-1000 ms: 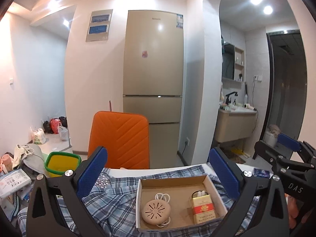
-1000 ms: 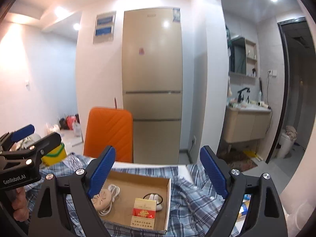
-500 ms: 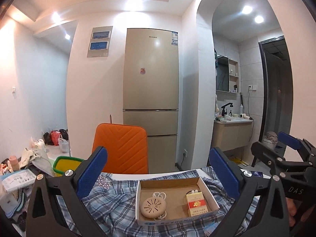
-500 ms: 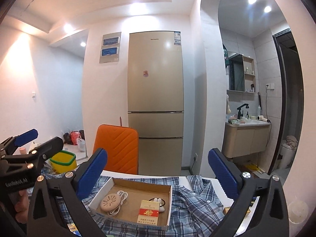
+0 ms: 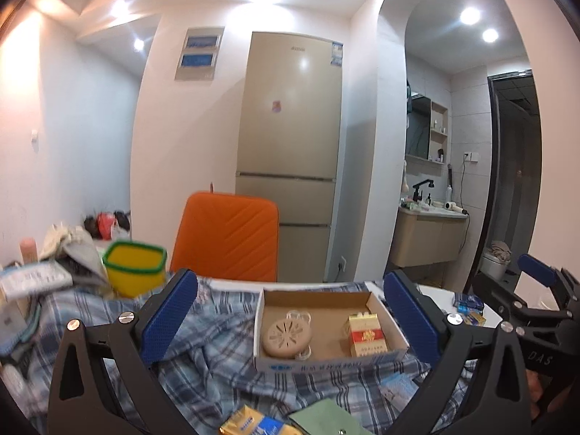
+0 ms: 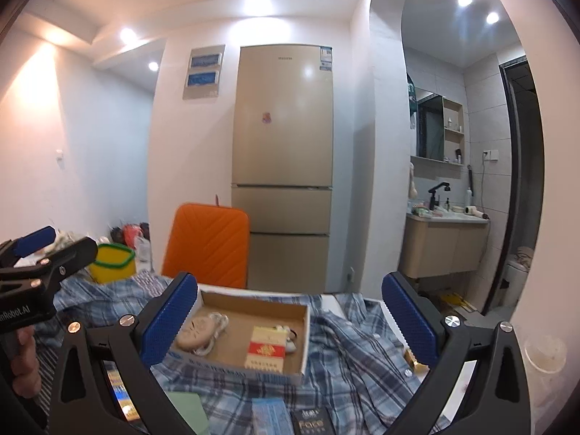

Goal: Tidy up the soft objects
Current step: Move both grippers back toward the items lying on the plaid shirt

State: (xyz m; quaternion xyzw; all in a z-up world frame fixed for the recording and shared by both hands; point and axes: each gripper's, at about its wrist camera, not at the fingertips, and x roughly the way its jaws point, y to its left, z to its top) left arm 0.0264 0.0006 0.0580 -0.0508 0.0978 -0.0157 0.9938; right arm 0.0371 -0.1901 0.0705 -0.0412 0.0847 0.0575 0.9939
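A crumpled blue plaid shirt [image 5: 217, 344] lies spread over the table and also shows in the right wrist view [image 6: 355, 355]. A shallow cardboard box [image 5: 397, 331] sits on top of it, holding a round beige device with a cord and a red cigarette pack; the box shows in the right wrist view too [image 6: 303, 333]. My left gripper [image 5: 290, 315] is open and empty, above the shirt, with the box between its fingers in view. My right gripper [image 6: 286, 311] is open and empty, just right of the left one.
An orange chair [image 5: 226, 241] stands behind the table, before a beige fridge [image 5: 290, 152]. A yellow tub [image 5: 134, 268] and piled clutter sit at the left. Small packets [image 5: 250, 424] and a green card [image 6: 186, 409] lie near the front edge. A bathroom opens on the right.
Both grippers have pulled back and tilted down, so more of the shirt and front-edge packets show. Both stay open and empty. The box and shirt have not moved.
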